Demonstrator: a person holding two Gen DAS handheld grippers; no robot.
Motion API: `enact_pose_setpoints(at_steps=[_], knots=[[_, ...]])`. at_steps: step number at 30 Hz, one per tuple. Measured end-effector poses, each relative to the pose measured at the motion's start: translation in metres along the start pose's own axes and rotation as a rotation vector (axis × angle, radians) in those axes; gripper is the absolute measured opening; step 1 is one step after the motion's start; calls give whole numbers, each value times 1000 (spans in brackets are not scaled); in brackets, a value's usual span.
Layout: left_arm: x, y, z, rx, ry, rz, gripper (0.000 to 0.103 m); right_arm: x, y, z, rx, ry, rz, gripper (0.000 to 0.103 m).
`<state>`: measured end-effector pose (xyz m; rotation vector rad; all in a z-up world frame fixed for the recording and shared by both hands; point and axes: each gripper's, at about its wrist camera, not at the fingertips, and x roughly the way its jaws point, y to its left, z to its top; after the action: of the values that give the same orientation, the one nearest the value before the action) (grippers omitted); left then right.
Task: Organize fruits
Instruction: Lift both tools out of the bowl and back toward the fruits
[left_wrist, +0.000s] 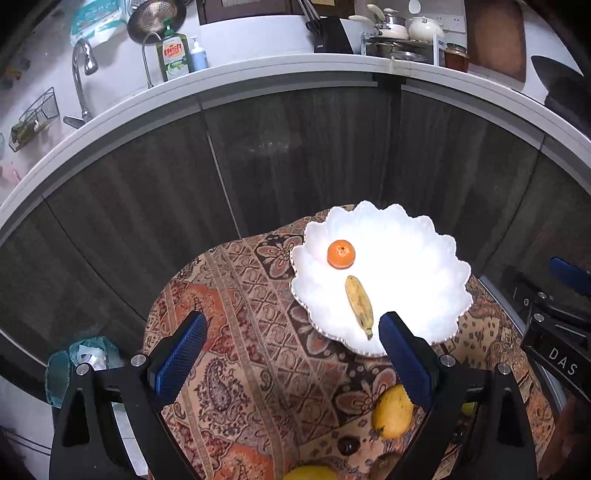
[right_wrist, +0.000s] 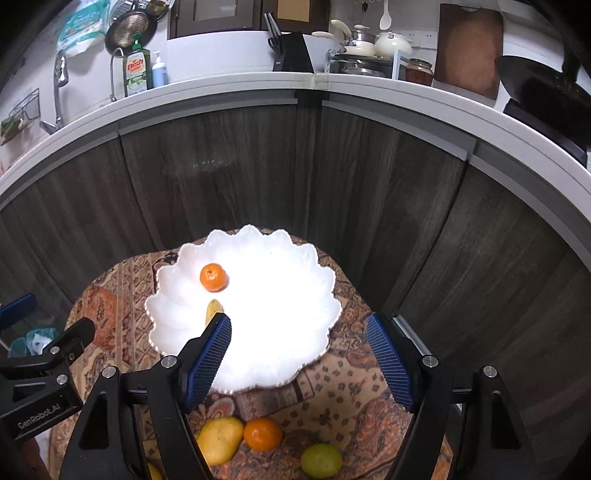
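Fruit-gathering looks partway done: both tongs, left tongs and right tongs, hover spread and empty, a small orange mandarin and spotted yellow banana lie ahead on the scalloped white plate, so next the right tongs probably drop to the loose orange fruit beneath them on the patterned-cloth tabletop.

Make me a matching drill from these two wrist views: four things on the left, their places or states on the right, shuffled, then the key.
1. small orange
2. banana
3. green fruit
4. left tongs

A. open, holding nothing
B. on the patterned cloth, off the platter
C. lying lengthwise on the white platter
D. on the platter, beyond the banana

Pairs: 1-D, 2-C, 3-B, 4-A
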<state>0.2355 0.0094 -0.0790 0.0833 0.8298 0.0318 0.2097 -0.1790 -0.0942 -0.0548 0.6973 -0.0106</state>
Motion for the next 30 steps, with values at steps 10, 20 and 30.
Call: enact_pose_setpoints(at_steps=[10, 20, 30], knots=[[-11, 13, -37, -9, 4, 6, 95, -10, 15, -34, -30, 33, 17, 77], [-10, 21, -66, 1, 25, 1, 95, -12, 26, -61, -50, 73, 37, 77], [-9, 24, -99, -5, 54, -16, 95, -11, 29, -94, -59, 130, 64, 77]])
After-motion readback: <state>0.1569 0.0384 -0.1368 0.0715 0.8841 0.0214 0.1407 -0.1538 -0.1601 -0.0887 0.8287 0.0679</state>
